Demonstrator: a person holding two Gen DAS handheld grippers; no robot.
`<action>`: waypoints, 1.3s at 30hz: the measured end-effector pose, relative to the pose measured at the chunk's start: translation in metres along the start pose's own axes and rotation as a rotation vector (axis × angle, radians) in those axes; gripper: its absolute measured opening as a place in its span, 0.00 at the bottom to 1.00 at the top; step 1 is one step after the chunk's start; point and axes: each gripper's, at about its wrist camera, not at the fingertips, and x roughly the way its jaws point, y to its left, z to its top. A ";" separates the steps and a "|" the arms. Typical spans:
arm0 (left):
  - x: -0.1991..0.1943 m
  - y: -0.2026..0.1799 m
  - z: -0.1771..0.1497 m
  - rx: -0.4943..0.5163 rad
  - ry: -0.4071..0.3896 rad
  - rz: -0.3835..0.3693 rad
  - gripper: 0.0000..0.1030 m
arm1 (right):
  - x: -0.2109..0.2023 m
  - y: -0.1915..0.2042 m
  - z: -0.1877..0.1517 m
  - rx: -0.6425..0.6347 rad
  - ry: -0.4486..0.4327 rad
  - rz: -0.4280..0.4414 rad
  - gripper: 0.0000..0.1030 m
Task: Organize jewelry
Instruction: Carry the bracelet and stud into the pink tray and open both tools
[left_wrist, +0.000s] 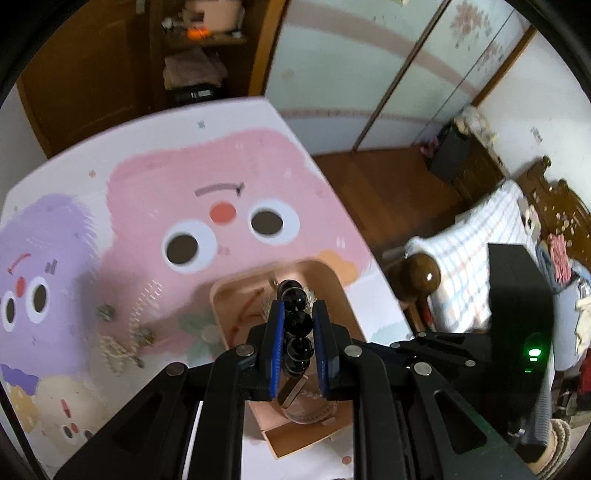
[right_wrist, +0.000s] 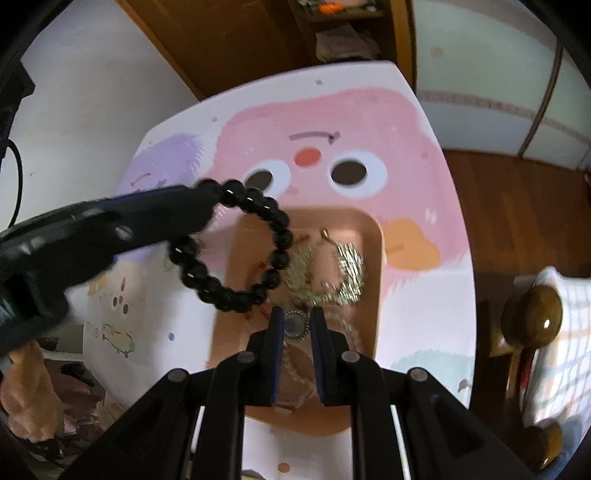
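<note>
Left gripper (left_wrist: 298, 314) jaws pinching black bead bracelet (right_wrist: 236, 251) above tray (right_wrist: 373, 236); right gripper (right_wrist: 296, 318) jaws pinching round pendant (right_wrist: 294, 325).

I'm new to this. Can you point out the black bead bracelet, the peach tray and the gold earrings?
black bead bracelet (right_wrist: 282, 238), right wrist view, a bead on its right side.
peach tray (right_wrist: 375, 266), right wrist view, right rim.
gold earrings (right_wrist: 349, 271), right wrist view, right earring's fringe.

The tray (right_wrist: 373, 236) lies on the table (right_wrist: 424, 295), near its right edge. In the tray lie 2 filigree earrings (right_wrist: 347, 269); the bead bracelet (right_wrist: 236, 254) hangs above the tray's left rim.
</note>
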 end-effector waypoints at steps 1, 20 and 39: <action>0.008 0.000 -0.002 -0.001 0.015 0.003 0.13 | 0.002 -0.003 -0.002 0.005 0.005 0.002 0.14; 0.050 0.034 -0.009 -0.034 0.072 0.093 0.13 | 0.032 -0.019 -0.014 0.066 0.045 0.033 0.14; 0.040 0.028 -0.002 -0.006 -0.009 0.129 0.24 | 0.020 -0.009 -0.025 0.048 -0.014 -0.014 0.18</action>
